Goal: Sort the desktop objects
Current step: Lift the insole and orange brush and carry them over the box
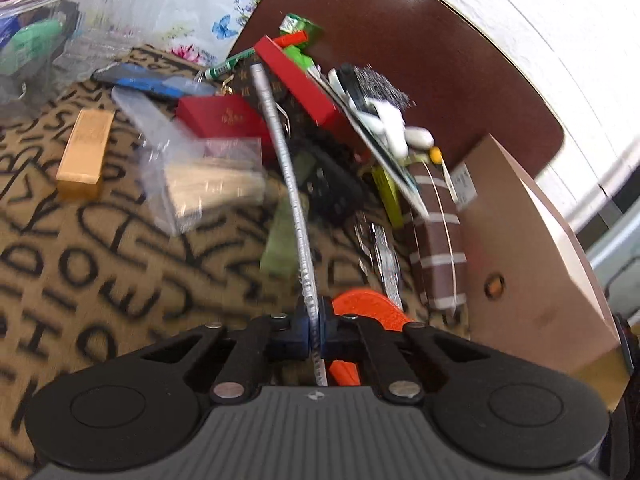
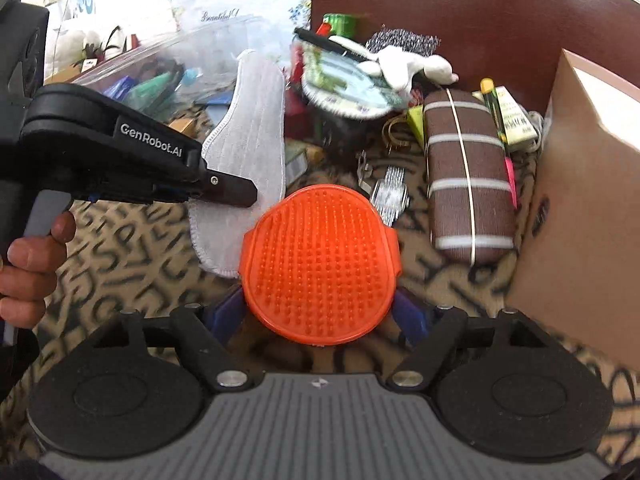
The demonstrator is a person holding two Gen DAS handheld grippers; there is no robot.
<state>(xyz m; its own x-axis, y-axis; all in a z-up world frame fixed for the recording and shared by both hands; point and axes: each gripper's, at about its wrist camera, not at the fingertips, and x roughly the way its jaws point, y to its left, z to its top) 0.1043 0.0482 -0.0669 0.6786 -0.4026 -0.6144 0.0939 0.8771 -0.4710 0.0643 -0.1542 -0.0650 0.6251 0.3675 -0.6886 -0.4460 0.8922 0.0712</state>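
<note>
A grey stitched cloth pad (image 2: pixel 248 128) stands on edge over the letter-printed mat (image 2: pixel 132 264). My left gripper (image 2: pixel 240 194) is shut on its lower end, with a person's hand on the handle. In the left wrist view the pad (image 1: pixel 280 132) appears edge-on as a thin grey strip pinched between the blue pads of the left gripper (image 1: pixel 316 328). An orange rubber brush with nubs (image 2: pixel 320 256) sits between the fingers of my right gripper (image 2: pixel 320 314); both blue pads press on its sides. The brush (image 1: pixel 368 308) lies just right of the left gripper.
A brown striped case (image 2: pixel 468 176), a metal watch band (image 2: pixel 390 194) and a pile of small items lie ahead. A cardboard box (image 2: pixel 580 200) stands at the right. A clear plastic bin (image 2: pixel 160 68) is at the back left. A gold box (image 1: pixel 84 152) and a red box (image 1: pixel 224 116) lie left.
</note>
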